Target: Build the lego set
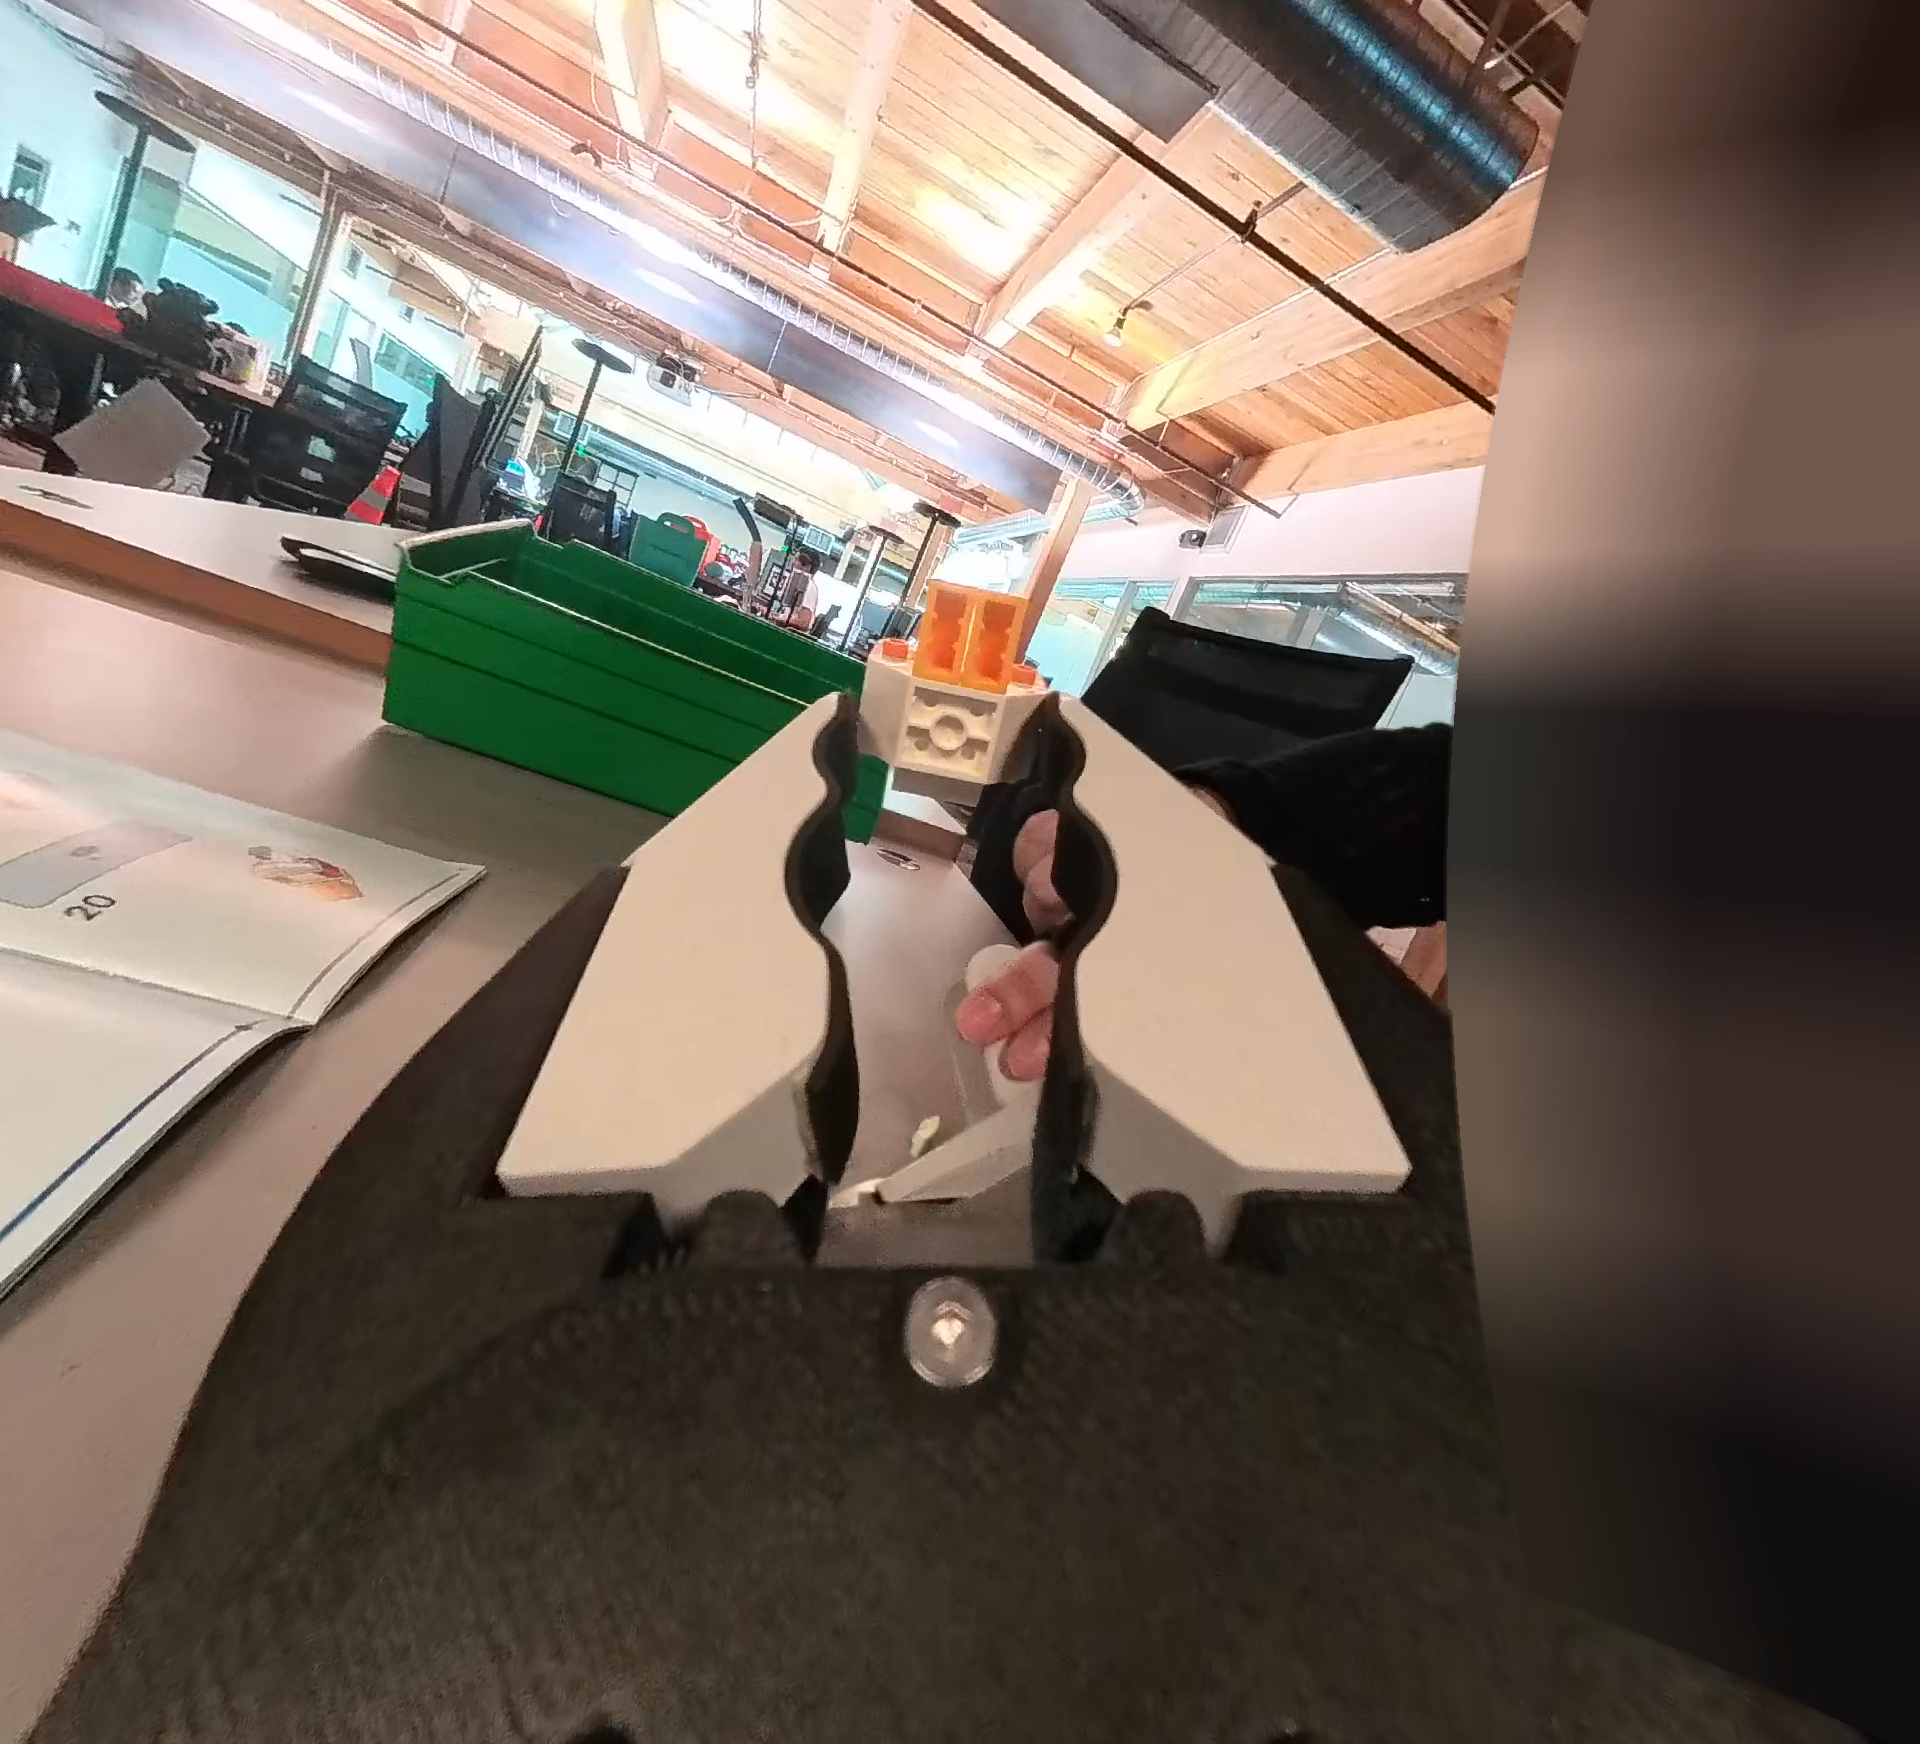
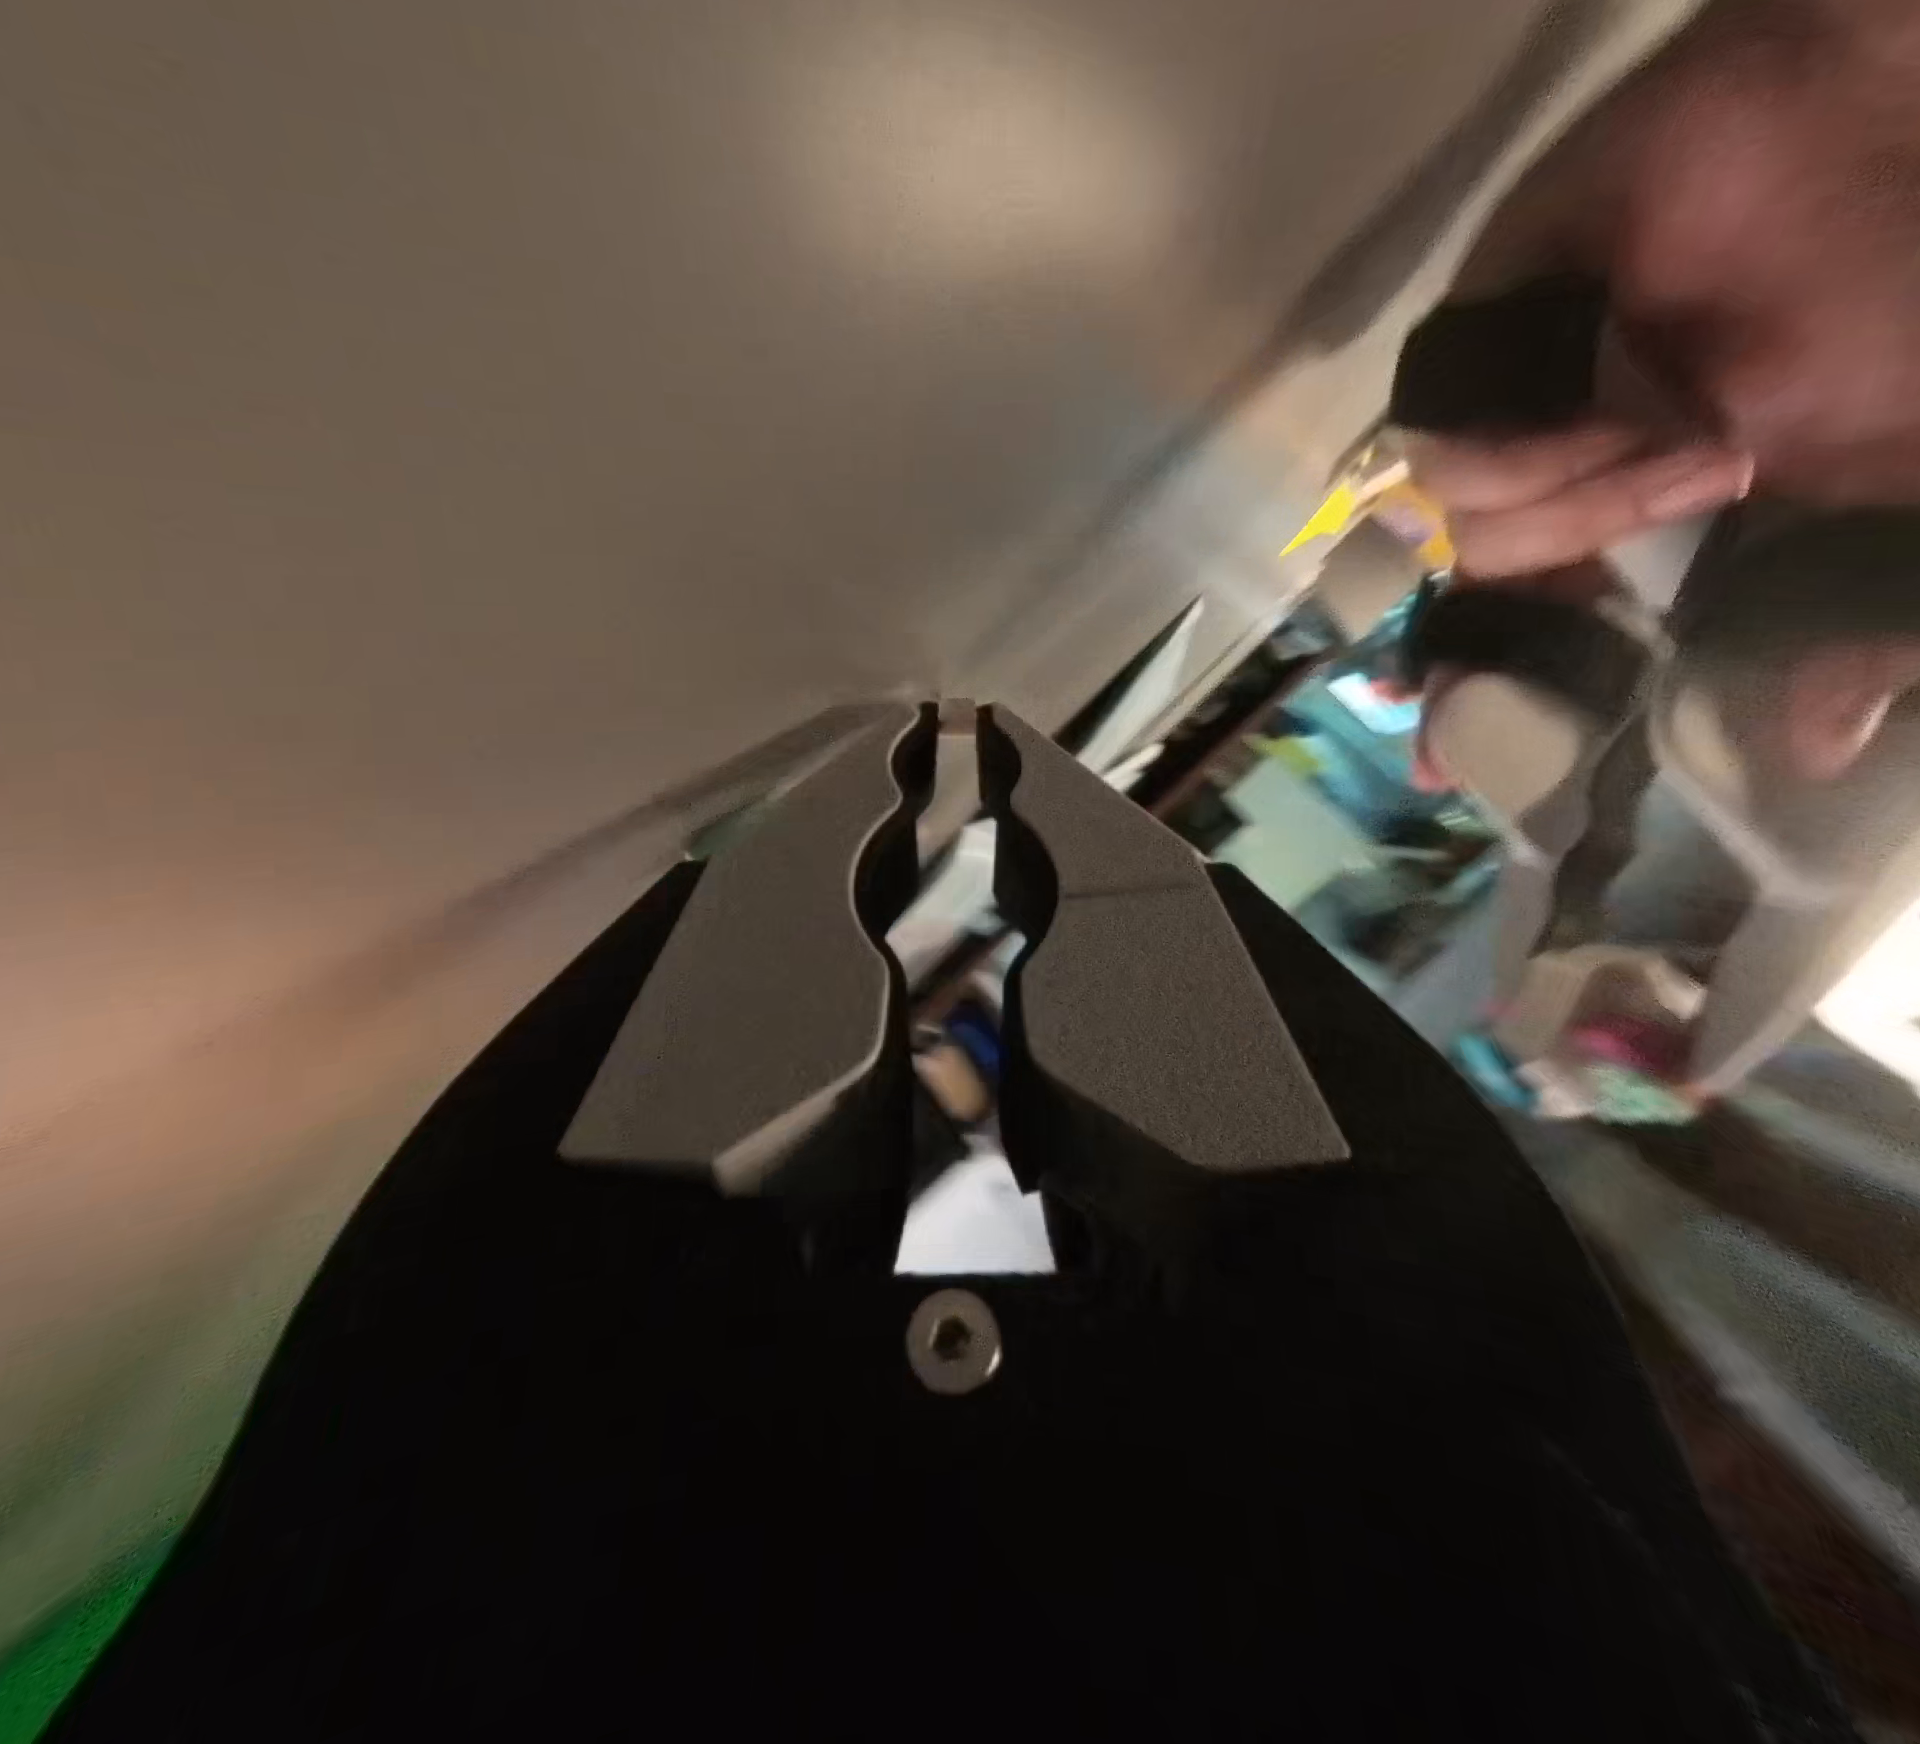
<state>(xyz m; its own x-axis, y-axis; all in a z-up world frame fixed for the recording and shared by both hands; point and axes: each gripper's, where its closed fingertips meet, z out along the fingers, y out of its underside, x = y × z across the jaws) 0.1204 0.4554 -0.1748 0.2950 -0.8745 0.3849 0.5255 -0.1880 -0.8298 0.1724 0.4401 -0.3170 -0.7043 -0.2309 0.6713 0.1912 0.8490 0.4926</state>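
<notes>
In the left wrist view my left gripper (image 1: 948,738) is shut on a small lego build (image 1: 951,707), held up off the table. The build has a white base with orange bricks on top. Between the fingers a hand (image 1: 1013,998) shows lower down, on a white part. The right wrist view is motion-blurred. My right gripper (image 2: 957,715) is almost closed, with a small pale lego piece (image 2: 956,710) pinched at the tips, close over the grey table (image 2: 623,292). A blurred hand (image 2: 1662,406) on a black handle is at the upper right.
A stack of green trays (image 1: 582,686) stands on the table behind the left gripper. An open instruction booklet (image 1: 177,946) lies at the left. A black chair (image 1: 1247,686) is past the table edge. A blurred patch covers the right side. The gap from one gripper's tips to the other's is roughly 15 cm.
</notes>
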